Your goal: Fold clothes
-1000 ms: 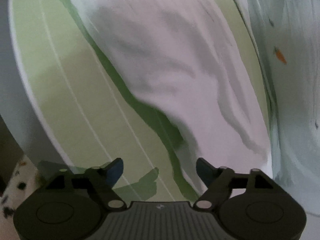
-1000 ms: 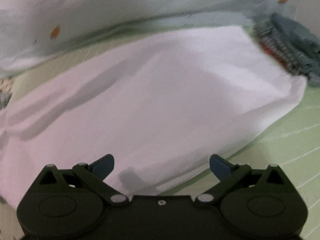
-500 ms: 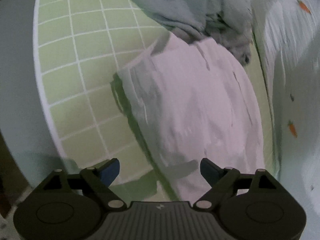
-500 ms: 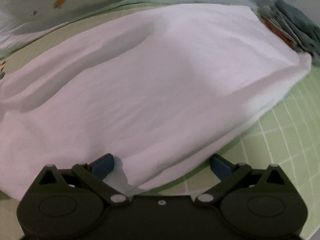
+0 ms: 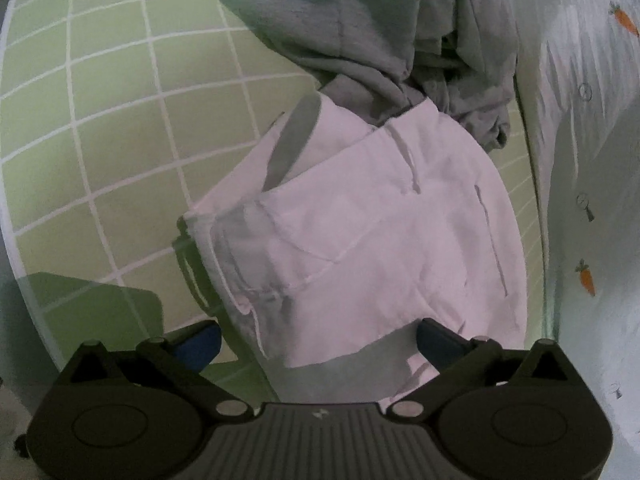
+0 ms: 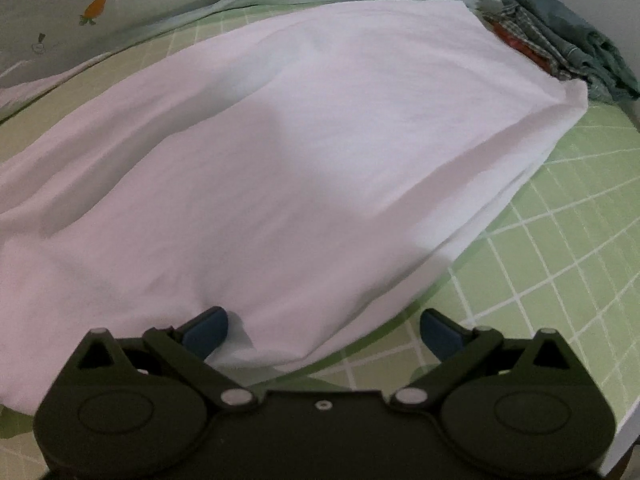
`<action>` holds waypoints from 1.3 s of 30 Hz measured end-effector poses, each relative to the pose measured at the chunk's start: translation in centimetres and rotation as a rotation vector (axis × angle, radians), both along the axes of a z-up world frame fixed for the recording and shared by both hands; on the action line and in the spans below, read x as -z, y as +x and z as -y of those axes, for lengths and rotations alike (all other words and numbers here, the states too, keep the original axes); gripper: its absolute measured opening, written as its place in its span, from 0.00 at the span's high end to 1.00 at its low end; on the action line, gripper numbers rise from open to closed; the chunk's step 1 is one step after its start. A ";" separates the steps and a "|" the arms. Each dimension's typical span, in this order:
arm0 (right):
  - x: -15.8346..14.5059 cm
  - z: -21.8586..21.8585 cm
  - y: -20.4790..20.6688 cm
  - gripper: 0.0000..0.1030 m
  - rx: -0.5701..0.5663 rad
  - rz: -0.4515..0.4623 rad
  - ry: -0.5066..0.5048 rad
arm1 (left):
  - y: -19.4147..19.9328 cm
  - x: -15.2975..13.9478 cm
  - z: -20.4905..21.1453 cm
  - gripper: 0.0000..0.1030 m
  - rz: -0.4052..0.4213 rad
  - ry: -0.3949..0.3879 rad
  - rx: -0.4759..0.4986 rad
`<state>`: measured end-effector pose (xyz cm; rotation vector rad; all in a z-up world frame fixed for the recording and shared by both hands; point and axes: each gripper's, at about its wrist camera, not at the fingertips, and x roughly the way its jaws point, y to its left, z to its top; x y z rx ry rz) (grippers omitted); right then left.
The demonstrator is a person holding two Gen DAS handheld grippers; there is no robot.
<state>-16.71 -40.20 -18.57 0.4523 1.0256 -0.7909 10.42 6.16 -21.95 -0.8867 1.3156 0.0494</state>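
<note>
A: How are the two grippers sitting?

B: Both are pointing steeply down at the mat point(image 5: 104, 128). The left gripper point(image 5: 318, 338) is hanging over the near end of the white garment point(image 5: 360, 232), its jaws opening wide, with cloth lying between the pads point(image 5: 200, 340) but nothing pinched. The right gripper point(image 6: 322, 328) is standing spread too, released; its left pad is just touching the garment's point(image 6: 300, 152) near edge, and the right pad is hovering over bare mat point(image 6: 560, 280).

A: And where is the garment lying?

B: It is lying flat on the green gridded mat. In the left view its hemmed, seamed end is showing, partly folded over itself. Beyond it a grey heap point(image 5: 380, 32) is lying against its far end. In the right view it is stretching as a broad smooth sheet towards a pile point(image 6: 560, 40) of blue and checked clothes.

A: Anything hard to read?

B: The carrot-print cloth point(image 5: 592, 160) is running along the mat's far side, its extent cut off. The gripper bodies are hiding the garment's nearest edge, and the hands holding them are staying out of sight. I cannot tell what kind of garment it is.
</note>
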 end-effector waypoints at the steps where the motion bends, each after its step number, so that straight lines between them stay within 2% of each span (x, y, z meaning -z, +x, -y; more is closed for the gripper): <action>1: 0.0 0.0 0.0 0.00 -0.003 -0.003 -0.001 | 0.1 0.0 0.1 0.13 -0.005 0.023 0.009; 2: -0.1 0.0 0.0 0.00 -0.006 -0.005 -0.002 | 0.3 -0.1 0.2 0.21 -0.002 0.046 0.015; 3: -0.1 0.1 0.0 0.00 -0.010 -0.008 -0.002 | 0.2 -0.2 0.3 0.46 0.010 0.061 0.014; 4: -0.2 0.1 0.0 0.00 -0.013 -0.011 -0.003 | 0.2 -0.4 0.3 0.54 0.021 0.077 0.013; 7: -0.3 0.2 -0.1 0.00 -0.022 -0.019 -0.006 | 0.0 -0.8 0.3 0.69 0.053 0.114 0.006; 15: -0.6 0.3 -0.1 0.00 -0.048 -0.041 -0.012 | -0.9 -1.2 -1.9 0.74 0.060 0.095 -0.107; 21: -0.7 0.2 -1.1 0.00 -0.049 -0.043 -0.004 | -2.7 -3.7 -2.6 0.76 0.128 0.244 -0.098; 24: -0.8 0.9 -1.7 0.00 -0.051 -0.040 0.007 | -3.9 -5.7 -1.6 0.77 0.206 0.341 -0.043; 29: -1.2 3.1 -2.8 0.00 -0.038 -0.041 0.008 | -6.4 -9.7 2.9 0.79 0.399 0.521 0.056; 39: -1.5 8.7 -5.1 0.00 -0.042 -0.033 0.007 | -8.5 -15.1 13.3 0.80 0.668 0.656 0.191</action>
